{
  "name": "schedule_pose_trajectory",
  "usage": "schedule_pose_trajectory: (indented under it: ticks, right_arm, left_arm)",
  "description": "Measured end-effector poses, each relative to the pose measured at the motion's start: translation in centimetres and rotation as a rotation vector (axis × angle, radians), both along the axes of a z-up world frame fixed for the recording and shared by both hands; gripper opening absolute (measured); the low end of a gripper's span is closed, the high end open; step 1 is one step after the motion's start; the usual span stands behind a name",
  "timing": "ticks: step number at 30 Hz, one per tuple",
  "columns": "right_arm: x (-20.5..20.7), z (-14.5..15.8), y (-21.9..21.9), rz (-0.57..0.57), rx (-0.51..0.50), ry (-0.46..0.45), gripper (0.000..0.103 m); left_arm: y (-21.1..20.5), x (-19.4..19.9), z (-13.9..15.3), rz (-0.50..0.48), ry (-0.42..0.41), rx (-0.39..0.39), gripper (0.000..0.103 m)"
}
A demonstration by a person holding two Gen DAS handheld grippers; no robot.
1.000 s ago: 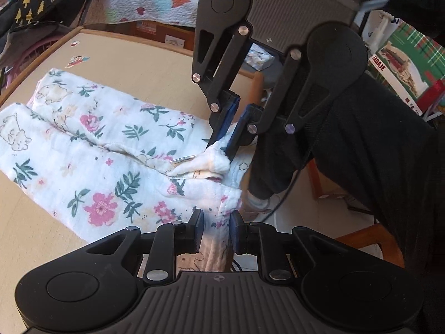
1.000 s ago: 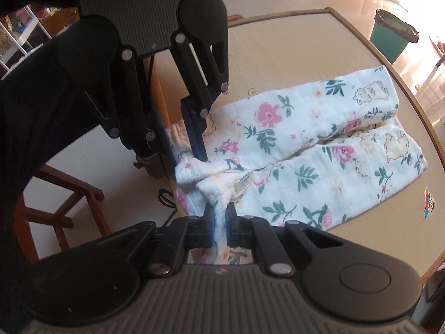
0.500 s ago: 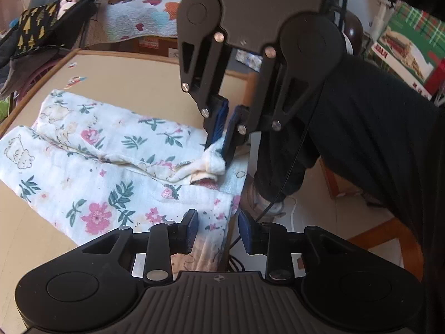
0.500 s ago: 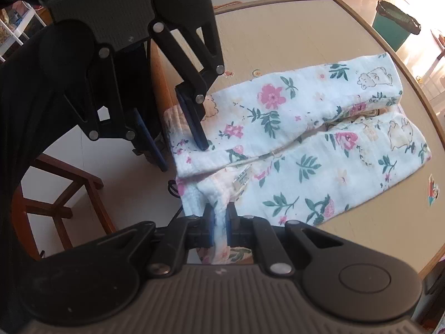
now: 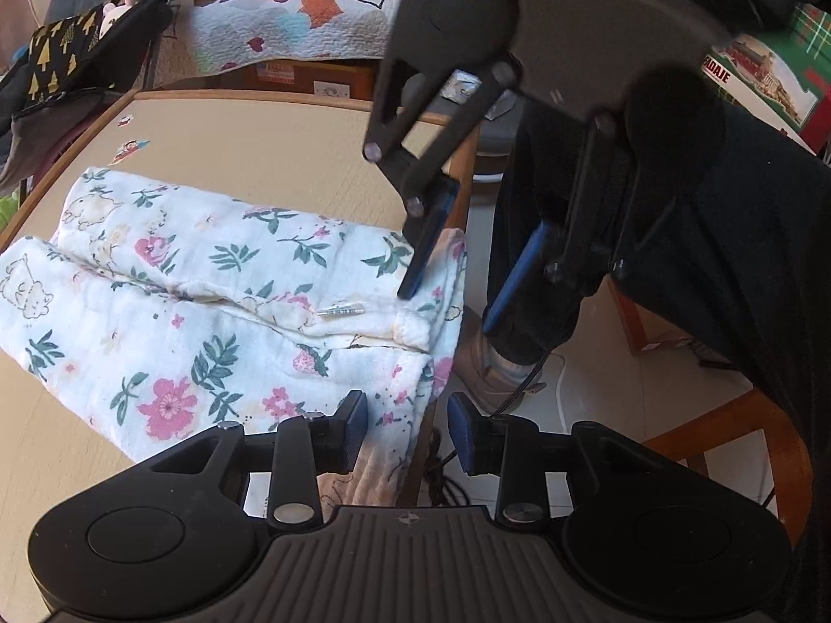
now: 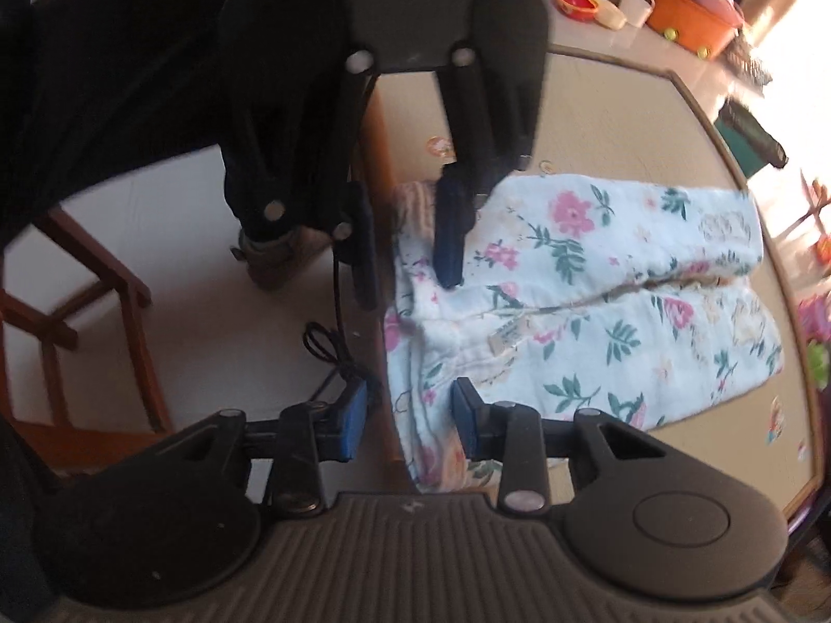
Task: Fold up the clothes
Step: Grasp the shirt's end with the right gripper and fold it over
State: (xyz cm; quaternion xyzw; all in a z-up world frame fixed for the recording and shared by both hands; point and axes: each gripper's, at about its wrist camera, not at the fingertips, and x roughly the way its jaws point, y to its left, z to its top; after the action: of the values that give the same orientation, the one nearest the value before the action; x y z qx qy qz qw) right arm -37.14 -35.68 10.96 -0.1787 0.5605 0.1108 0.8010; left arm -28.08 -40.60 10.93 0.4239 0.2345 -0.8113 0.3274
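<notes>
One floral garment, folded lengthwise, lies on the tan table, its waist end draped over the table edge at 3 o'clock in the left wrist view. Left gripper: jaws have just been opening, released, cloth hem between them, untouched. Right gripper: jaws just opened, released, astride the hem. Wooden chair and a person's dark trouser leg crowd the floor beside that edge. Bare table surface lies at 12 o'clock beyond the garment.
</notes>
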Motion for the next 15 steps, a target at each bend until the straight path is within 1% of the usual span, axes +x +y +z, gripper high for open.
schedule_pose_trajectory:
  ticks: [4, 5, 6, 8, 12, 14, 15]
  right_arm:
    - [0.0, -0.7, 1.2, 0.038, -0.080, 0.003, 0.035]
    - [0.0, -0.8, 1.2, 0.038, -0.092, 0.013, 0.034]
    - [0.1, -0.8, 1.0, 0.027, -0.093, 0.013, 0.028]
    - [0.5, -0.4, 0.1, -0.019, -0.055, 0.016, 0.020]
    - [1.1, 0.6, -1.9, -0.093, 0.059, 0.039, 0.016]
    - [1.4, 1.2, -2.9, -0.134, 0.107, 0.039, 0.008]
    - [1.6, 1.5, -3.4, -0.154, 0.129, 0.038, 0.008]
  left_arm:
    - [0.0, 0.1, 0.0, 0.007, 0.007, -0.001, 0.037]
    - [0.0, 0.2, -0.1, 0.008, 0.009, -0.002, 0.037]
    - [0.0, 0.2, -0.1, 0.010, 0.010, -0.001, 0.037]
    - [-0.1, 0.2, -0.1, 0.013, 0.012, -0.005, 0.037]
    - [0.0, 0.4, 0.1, 0.017, 0.017, -0.015, 0.037]
    - [0.0, 0.5, 0.4, 0.019, 0.022, -0.020, 0.037]
    - [0.1, 0.6, 0.5, 0.021, 0.025, -0.024, 0.037]
